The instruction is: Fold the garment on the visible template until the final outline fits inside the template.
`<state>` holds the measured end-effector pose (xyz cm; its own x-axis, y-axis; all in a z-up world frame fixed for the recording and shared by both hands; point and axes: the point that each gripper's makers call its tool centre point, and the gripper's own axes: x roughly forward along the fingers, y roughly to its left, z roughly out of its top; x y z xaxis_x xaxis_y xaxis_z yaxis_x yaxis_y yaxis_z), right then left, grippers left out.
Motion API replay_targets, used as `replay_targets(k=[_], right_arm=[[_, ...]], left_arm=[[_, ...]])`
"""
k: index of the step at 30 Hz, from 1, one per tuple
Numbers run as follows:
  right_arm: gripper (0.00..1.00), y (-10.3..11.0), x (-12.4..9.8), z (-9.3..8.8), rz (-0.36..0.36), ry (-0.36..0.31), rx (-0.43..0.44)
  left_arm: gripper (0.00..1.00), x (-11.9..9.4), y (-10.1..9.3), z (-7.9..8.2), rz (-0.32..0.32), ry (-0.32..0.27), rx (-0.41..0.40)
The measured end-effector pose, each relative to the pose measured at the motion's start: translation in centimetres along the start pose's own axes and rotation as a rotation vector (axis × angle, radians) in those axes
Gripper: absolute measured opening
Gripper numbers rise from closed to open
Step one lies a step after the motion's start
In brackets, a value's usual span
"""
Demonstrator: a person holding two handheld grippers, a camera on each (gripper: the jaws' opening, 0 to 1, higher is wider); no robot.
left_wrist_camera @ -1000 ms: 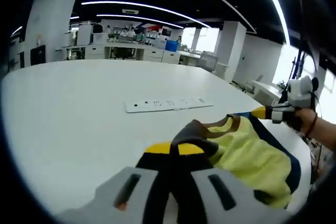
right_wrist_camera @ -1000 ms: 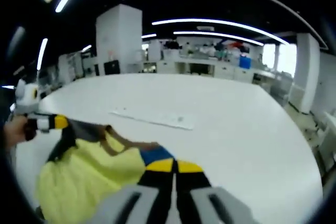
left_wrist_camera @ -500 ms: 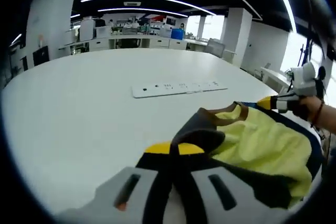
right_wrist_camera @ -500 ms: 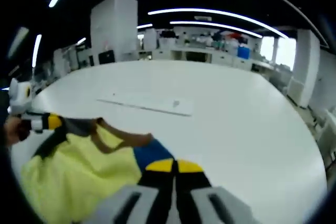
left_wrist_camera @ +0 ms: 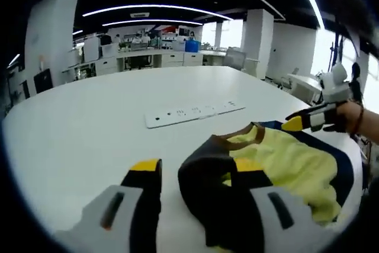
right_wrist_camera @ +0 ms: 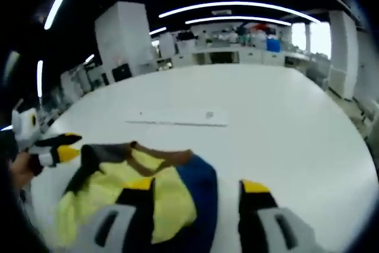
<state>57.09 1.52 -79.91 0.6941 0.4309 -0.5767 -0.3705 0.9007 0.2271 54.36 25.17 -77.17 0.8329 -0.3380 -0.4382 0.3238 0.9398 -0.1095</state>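
Observation:
A yellow garment (left_wrist_camera: 284, 167) with dark sleeves and a brown collar lies crumpled on the white table (left_wrist_camera: 77, 128). My left gripper (left_wrist_camera: 195, 173) is open; a dark sleeve fold drapes over its right jaw. In the right gripper view the garment (right_wrist_camera: 118, 182) lies at the lower left, its blue part between the jaws of my open right gripper (right_wrist_camera: 198, 186). The right gripper (left_wrist_camera: 299, 121) comes into the left gripper view at the garment's far edge, held by a hand. At the left of the right gripper view the left gripper (right_wrist_camera: 66, 146) shows with its yellow tips apart.
A white power strip (left_wrist_camera: 192, 112) lies on the table beyond the garment, also seen in the right gripper view as the power strip (right_wrist_camera: 177, 117). Bare tabletop (right_wrist_camera: 284, 122) spreads around it. Office desks and pillars stand far behind.
Both grippers were shut on the garment's edges; now both are open and the garment has dropped onto the table.

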Motion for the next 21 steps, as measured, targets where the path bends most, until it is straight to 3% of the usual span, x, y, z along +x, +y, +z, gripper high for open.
replay_targets(k=[10,17,21], right_arm=[[0.73,3.4,-5.8,-1.3,0.086,0.016,-0.024],[0.79,4.8,-9.7,-3.1,0.117,0.034,-0.009],[0.80,5.3,-10.9,-4.1,0.131,0.046,-0.021]], left_arm=[[0.67,-3.7,-3.1,0.6,-0.075,-0.020,0.038],[0.72,-6.6,-5.7,-0.2,-0.124,0.000,0.102],[0.71,-8.3,-7.1,-0.7,-0.152,-0.002,0.116]])
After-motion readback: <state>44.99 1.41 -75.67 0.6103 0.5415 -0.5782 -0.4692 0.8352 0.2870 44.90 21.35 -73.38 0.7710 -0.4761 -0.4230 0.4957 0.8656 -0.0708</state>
